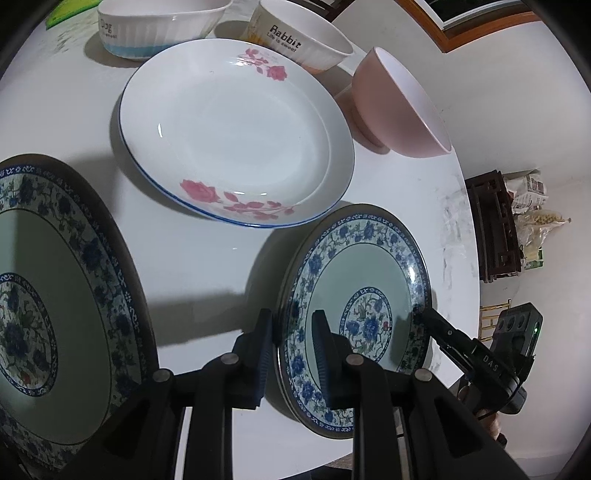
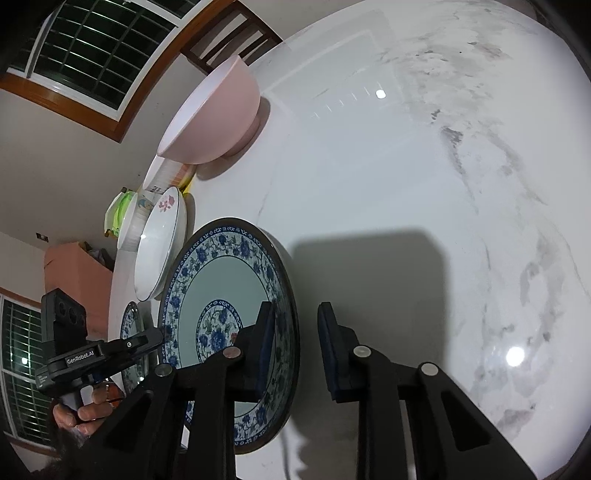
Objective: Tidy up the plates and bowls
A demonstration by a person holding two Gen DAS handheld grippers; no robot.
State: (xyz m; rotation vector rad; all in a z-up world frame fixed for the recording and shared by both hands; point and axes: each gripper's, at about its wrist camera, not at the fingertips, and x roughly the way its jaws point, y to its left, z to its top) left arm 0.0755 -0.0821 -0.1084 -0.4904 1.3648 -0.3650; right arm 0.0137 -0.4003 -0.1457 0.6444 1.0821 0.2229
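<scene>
Stacking is barely being begun: a small blue-floral ceramic plate (image 1: 365, 306), lower centre on the white marble table (image 1: 207, 258), is being straddled at opposite rims by left gripper (image 1: 291, 354) and right gripper (image 2: 295, 354), grip unconfirmed, while the rose-patterned white plate (image 1: 236, 136) and pink bowl (image 1: 399, 107) are being left unsorted.

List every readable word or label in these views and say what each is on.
"Rabbit", "Life is sweet": orange-based bowl.
"Dog", then a small line, only "sweet" clear: blue-based bowl.
"DAS": right gripper body.
"GenRobot.AI": left gripper body.
Packaging print beyond the table: too blurred.
</scene>
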